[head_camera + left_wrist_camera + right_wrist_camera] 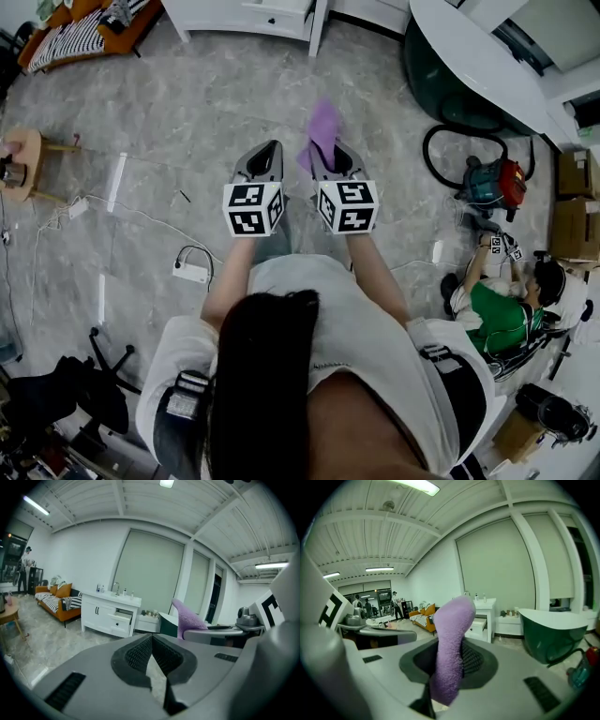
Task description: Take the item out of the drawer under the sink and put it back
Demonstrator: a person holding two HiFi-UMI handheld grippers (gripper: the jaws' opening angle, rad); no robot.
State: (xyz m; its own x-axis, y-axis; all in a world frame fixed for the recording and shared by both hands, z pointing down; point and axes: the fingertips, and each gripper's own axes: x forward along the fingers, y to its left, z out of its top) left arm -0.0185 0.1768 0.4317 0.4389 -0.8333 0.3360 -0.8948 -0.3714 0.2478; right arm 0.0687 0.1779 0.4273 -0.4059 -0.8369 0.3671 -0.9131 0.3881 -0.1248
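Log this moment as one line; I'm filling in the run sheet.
left claw: shut, empty | right claw: shut on purple cloth | vanity drawer: open, far ahead

purple cloth (325, 125) in right tongs (329, 150), left tongs (269, 150) just beside

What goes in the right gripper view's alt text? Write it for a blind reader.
The right gripper is clamped on a purple cloth that stands upright between its jaws. Beyond it stands a white sink cabinet with one drawer pulled open, a dark green tub to the right and an orange sofa farther left.
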